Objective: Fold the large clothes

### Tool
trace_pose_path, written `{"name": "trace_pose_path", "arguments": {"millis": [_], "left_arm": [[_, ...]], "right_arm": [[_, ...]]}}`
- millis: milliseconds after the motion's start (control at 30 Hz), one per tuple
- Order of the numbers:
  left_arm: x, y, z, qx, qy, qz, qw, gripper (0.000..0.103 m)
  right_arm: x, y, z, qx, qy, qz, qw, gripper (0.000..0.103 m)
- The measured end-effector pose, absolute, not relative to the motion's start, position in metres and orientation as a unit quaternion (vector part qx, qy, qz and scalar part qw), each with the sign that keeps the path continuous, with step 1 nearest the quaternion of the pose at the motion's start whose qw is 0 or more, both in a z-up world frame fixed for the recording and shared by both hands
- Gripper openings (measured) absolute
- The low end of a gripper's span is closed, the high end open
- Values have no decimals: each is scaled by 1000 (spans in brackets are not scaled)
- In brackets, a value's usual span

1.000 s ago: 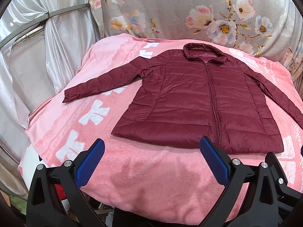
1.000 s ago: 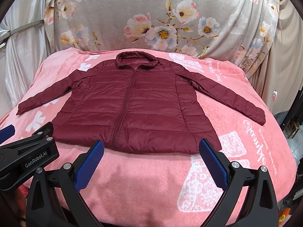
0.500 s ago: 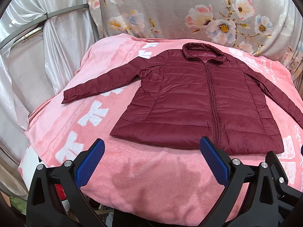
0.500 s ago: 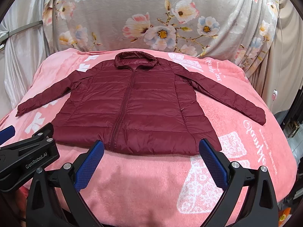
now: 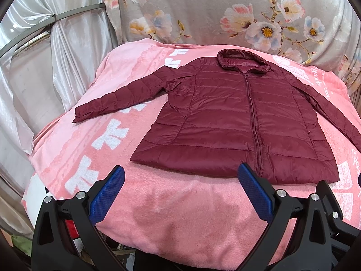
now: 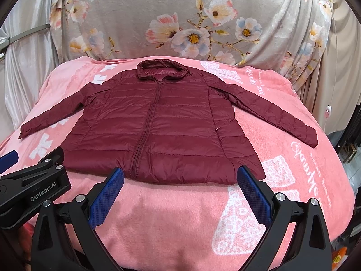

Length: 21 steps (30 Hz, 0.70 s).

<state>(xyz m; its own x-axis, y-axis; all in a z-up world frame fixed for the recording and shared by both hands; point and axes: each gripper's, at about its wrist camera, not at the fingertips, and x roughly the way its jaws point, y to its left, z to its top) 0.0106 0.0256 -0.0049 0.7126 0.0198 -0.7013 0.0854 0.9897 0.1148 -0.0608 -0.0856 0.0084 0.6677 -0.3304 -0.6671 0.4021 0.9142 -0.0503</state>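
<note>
The maroon puffer jacket (image 6: 158,131) lies flat and zipped on the pink blanket (image 6: 180,214), hood toward the floral cloth (image 6: 180,22) at the back, both sleeves spread out to the sides — nothing folded yet. Starting at the left, the left sleeve (image 5: 121,99) runs out toward the blanket's edge where it falls away beside the white curtain (image 5: 56,56); a careless pull there could, I judge, drag the cuff off the side. The left tool (image 5: 180,192) hovers short of the hem with its blue pads spread wide and nothing between them. The shell looks slick and puffy, so a shallow pinch may slip or catch only the top layer, and a fold may spring back open. The fleece blanket could also get nipped along with the hem and rise with it. The right tool (image 6: 179,192) is likewise wide apart and empty, near the hem's right half. Farther right, the right sleeve (image 6: 270,113) reaches toward the blanket's drop-off. Readable writing: "GenRobot.AI" on the left tool's body in the right wrist view — the blanket's white script is too curled to read.
</note>
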Motion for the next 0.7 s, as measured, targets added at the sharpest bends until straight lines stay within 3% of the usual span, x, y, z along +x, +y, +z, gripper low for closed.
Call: {"name": "trace_pose_path", "arguments": {"millis": [700], "left_arm": [[11, 27, -6, 68, 381, -18, 922, 98]], "right_arm": [[-60, -86, 7, 51, 356, -200, 911, 98]]}}
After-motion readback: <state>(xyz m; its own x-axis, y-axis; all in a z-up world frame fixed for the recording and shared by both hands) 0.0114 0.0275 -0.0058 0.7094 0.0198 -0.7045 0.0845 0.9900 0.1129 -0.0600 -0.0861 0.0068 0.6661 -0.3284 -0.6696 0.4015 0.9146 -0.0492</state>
